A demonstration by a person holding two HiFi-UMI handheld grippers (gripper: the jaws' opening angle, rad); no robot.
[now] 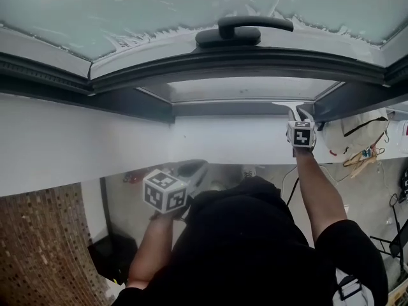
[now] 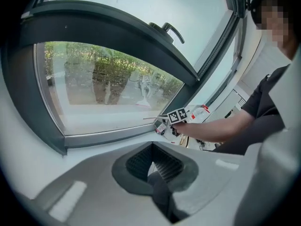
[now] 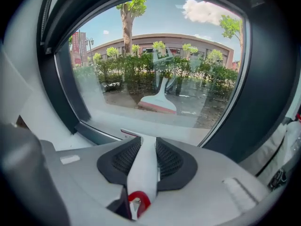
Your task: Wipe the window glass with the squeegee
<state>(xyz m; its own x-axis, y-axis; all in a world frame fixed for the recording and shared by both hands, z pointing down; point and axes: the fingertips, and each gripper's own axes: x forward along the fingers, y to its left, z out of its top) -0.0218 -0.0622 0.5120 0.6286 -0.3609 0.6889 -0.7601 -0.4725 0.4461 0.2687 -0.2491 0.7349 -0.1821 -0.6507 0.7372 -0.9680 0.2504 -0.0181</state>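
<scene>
squeegee (image 3: 144,171) held by right gripper (image 3: 146,149) — facing window glass (image 3: 155,55).

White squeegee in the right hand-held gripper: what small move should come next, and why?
Probably raise the white plastic squeegee a little and press its blade onto the clear window glass. The right hand-held gripper is shut on the handle, but the blade sits low by the dark bottom frame, and its reflection stands apart, so it seems off the glass.
</scene>
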